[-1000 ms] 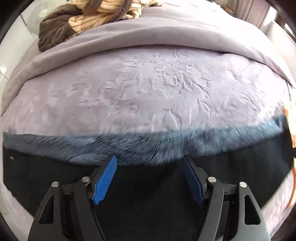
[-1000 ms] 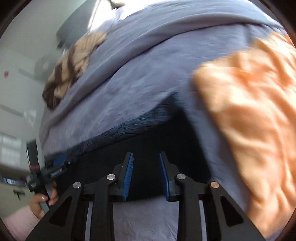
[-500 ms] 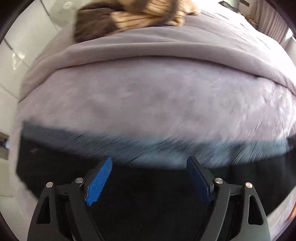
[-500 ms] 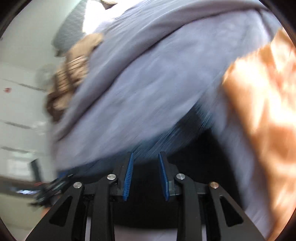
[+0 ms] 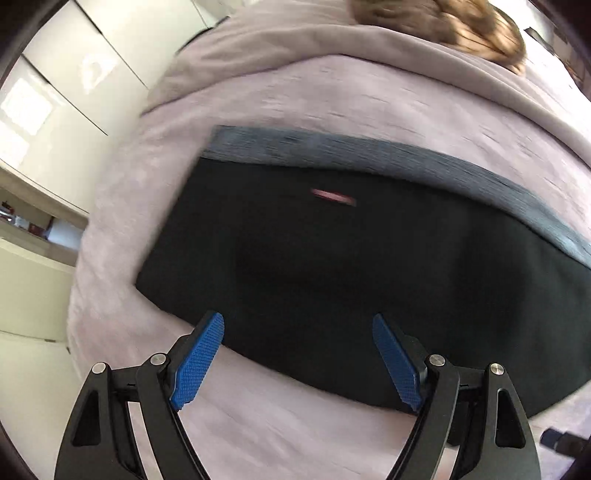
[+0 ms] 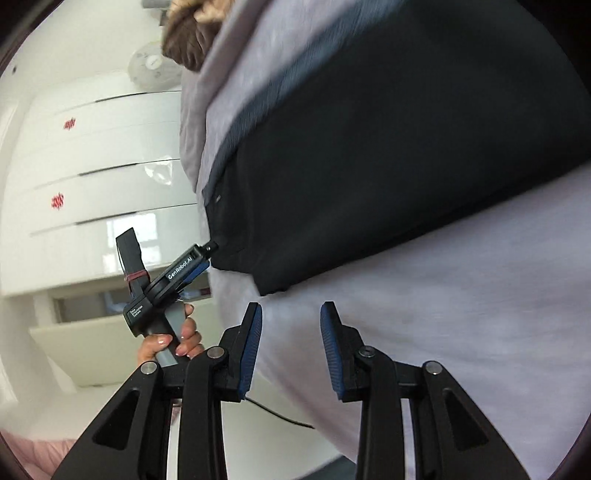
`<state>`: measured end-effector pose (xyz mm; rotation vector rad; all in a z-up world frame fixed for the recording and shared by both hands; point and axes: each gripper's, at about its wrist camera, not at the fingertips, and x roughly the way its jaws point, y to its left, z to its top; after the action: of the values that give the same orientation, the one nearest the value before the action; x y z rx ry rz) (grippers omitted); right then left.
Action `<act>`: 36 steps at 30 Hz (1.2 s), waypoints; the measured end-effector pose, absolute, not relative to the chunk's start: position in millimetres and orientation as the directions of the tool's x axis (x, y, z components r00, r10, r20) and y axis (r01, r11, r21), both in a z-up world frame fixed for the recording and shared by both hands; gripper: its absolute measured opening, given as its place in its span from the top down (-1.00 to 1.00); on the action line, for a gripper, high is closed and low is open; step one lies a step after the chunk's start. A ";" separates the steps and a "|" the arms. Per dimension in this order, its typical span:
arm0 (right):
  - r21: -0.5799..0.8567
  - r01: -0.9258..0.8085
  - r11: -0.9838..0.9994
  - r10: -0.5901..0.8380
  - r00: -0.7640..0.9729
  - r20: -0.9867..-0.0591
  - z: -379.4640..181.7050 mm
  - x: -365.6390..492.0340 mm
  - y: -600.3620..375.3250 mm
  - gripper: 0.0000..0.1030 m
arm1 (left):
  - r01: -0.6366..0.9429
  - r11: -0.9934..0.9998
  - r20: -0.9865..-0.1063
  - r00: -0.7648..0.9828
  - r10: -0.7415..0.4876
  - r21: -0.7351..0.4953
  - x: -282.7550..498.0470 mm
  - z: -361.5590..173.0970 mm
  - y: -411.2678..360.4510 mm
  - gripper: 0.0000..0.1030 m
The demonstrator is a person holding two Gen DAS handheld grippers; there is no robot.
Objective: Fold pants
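Observation:
The black pants [image 5: 351, 277] lie flat on a lilac bed cover [image 5: 258, 417], with a blue-grey furry lining [image 5: 369, 155] showing along their far edge and a small red label on top. My left gripper [image 5: 297, 354] is open and empty, hovering just over the pants' near edge. In the right wrist view the pants [image 6: 388, 147] fill the upper right. My right gripper [image 6: 291, 343] is open and empty, just below their near corner. The left gripper [image 6: 177, 273] shows there too, held in a hand at the pants' left edge.
A brown and beige striped garment [image 5: 436, 22] lies at the far end of the bed [image 6: 188, 33]. White cupboards [image 6: 92, 166] and a fan [image 6: 149, 66] stand beyond the bed's left edge. A dark cable [image 6: 280, 413] trails below the bed edge.
Both grippers pulled back off the pants and now sit lower and to the left. The right gripper's jaws have widened. The orange cloth has left the right view.

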<state>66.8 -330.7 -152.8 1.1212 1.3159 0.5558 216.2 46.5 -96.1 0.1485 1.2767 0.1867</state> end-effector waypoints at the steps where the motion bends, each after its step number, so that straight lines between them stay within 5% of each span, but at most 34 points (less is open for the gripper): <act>1: 0.876 0.268 0.401 0.856 0.232 -0.462 -158.7 69.6 -315.4 0.30 | -0.057 0.971 -0.926 0.293 0.239 0.232 209.8 -103.6 61.1 -0.63; 10: 0.864 0.306 0.401 0.823 0.294 -0.486 -173.2 78.5 -282.9 0.27 | -0.037 0.986 -0.940 0.297 0.166 0.162 216.0 -131.3 118.1 -0.63; 13: 0.862 0.290 0.416 0.810 0.312 -0.496 -160.1 91.7 -267.2 0.81 | -0.035 0.992 -0.946 0.300 0.126 0.121 211.4 -129.5 127.8 -0.63; 20: 0.763 0.295 0.575 0.729 0.240 -0.641 -169.8 92.2 -252.9 0.86 | -0.011 0.993 -0.946 0.305 0.112 0.114 201.5 -125.6 141.9 -0.63; 24: 0.738 0.302 0.603 0.729 0.169 -0.664 -164.3 81.7 -254.0 0.77 | -0.006 0.994 -0.948 0.302 0.102 0.105 191.2 -102.7 138.8 -0.63; 28: 0.645 0.055 0.763 0.635 0.129 -0.762 -106.0 105.6 -241.9 0.65 | -0.025 0.999 -0.934 0.353 0.053 0.047 189.9 -80.7 146.7 -0.63; 31: 0.625 -0.086 0.776 0.630 0.159 -0.760 -70.9 151.1 -230.7 0.29 | -0.057 0.998 -0.923 0.381 0.050 0.031 199.4 -75.8 153.4 -0.63; 36: 0.534 -0.319 0.783 0.595 0.134 -0.792 -45.6 235.4 -171.1 0.27 | -0.121 0.991 -0.950 0.297 0.091 0.057 208.0 -113.7 176.9 -0.63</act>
<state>235.4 -171.1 -45.6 0.2600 1.2747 0.6729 208.0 176.9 -113.7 -0.0275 1.2614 0.1413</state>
